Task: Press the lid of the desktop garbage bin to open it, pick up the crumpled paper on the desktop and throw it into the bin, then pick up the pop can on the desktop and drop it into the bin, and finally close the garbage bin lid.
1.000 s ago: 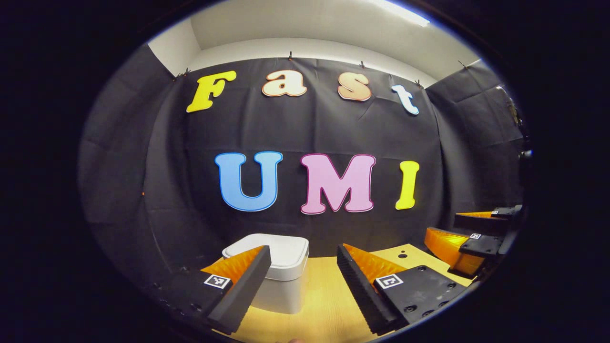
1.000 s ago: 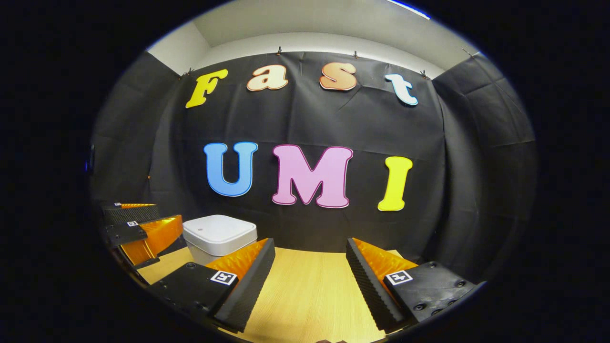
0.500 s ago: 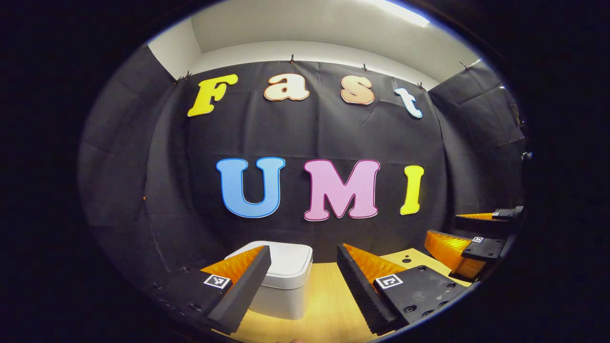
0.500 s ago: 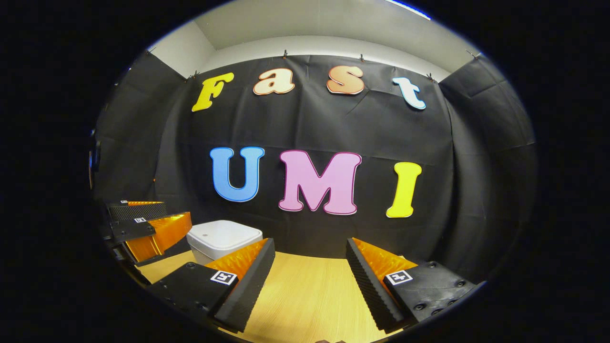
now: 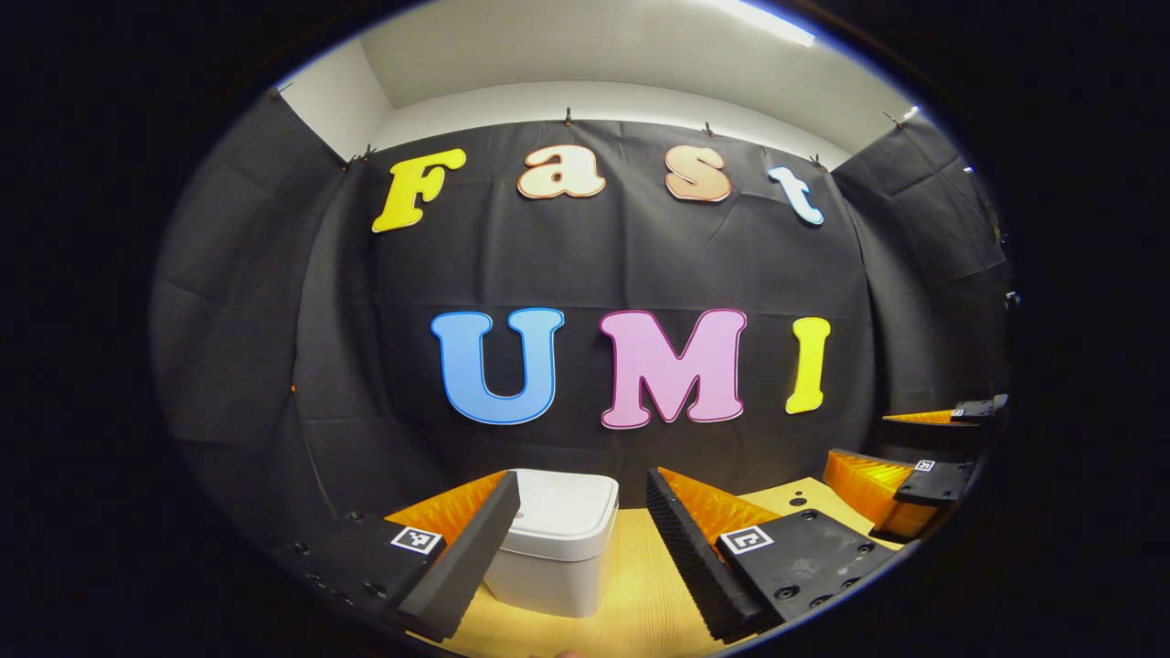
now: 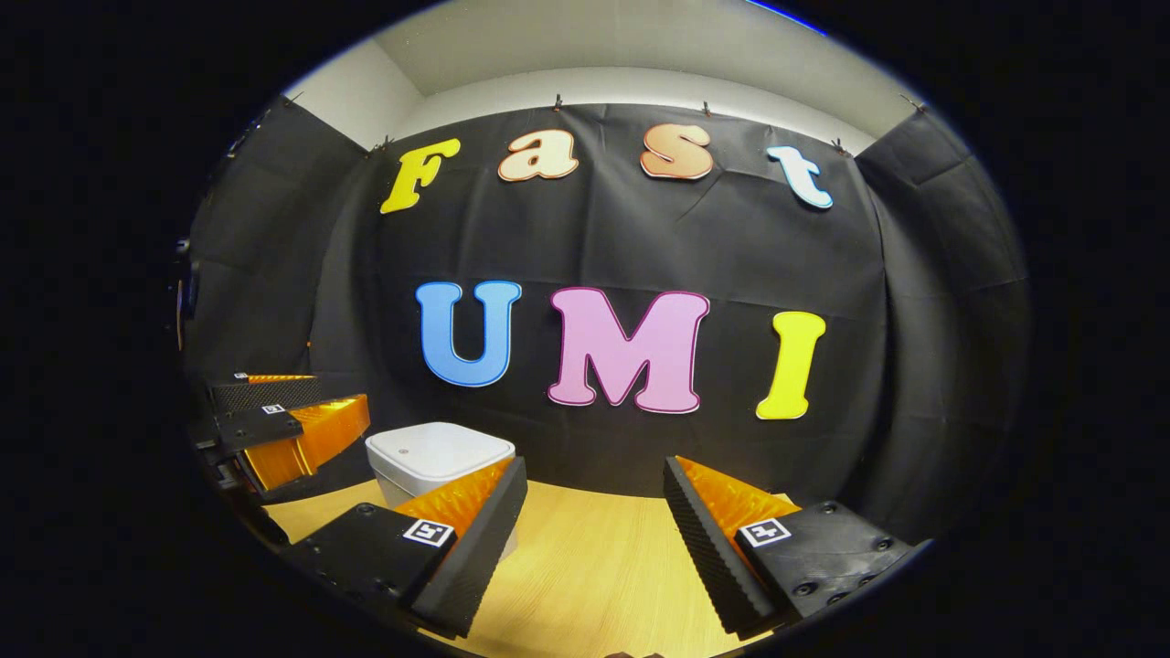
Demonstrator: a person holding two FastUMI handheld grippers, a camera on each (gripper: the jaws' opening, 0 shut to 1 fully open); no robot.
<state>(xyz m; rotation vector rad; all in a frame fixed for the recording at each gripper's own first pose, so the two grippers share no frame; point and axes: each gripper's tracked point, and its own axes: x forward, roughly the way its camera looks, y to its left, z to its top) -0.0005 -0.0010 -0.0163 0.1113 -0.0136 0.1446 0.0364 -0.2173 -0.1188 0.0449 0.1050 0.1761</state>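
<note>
Both grippers wide, empty. I risk tipping the bin (image 5: 555, 539) if left gripper (image 5: 582, 516) presses lid (image 6: 439, 451) off-centre near table (image 6: 594, 585) back edge.

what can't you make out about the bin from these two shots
- Bin left side, left gripper view: hidden behind the left tongs finger.
- Bin front, right gripper view: covered by the right tongs finger.
- Small mark on the lid: too small to identify.
- Inside: lid is down.

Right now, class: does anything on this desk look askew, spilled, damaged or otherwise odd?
Nothing stands out. The white bin stands upright on the wooden desk, lid down and level. Both the left gripper and right gripper are open, apart from it.
</note>
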